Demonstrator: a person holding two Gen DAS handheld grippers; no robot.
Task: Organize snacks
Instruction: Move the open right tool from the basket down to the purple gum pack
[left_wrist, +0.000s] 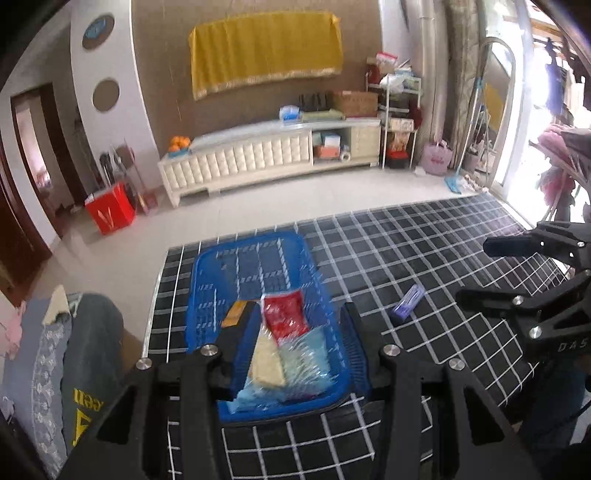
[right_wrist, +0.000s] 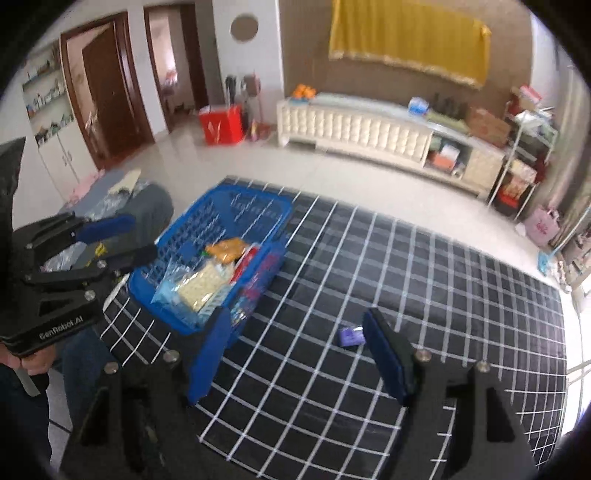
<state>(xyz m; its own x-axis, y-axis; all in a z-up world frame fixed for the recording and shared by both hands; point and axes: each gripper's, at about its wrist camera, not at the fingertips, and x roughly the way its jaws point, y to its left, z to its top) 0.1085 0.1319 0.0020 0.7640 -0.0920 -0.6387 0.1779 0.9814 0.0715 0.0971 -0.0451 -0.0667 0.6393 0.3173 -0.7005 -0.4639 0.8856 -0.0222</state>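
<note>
- The left gripper (right_wrist: 122, 236), seen from the right wrist camera, carries the white words "GenRobot.AI" on the side of its black body.
- The right gripper (left_wrist: 476, 271), seen from the left wrist camera, shows the pale letters "DAS" on its black body — the rest is cut off at the edge of the view.
- The dark garment (left_wrist: 88, 369) beside the table has yellow print, upside down and not readable.
- The snack packets are too blurred to read.

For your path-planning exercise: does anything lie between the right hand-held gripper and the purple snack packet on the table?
Nothing visible: the right hand-held gripper is open, with only bare checked tablecloth before the purple packet.
</note>
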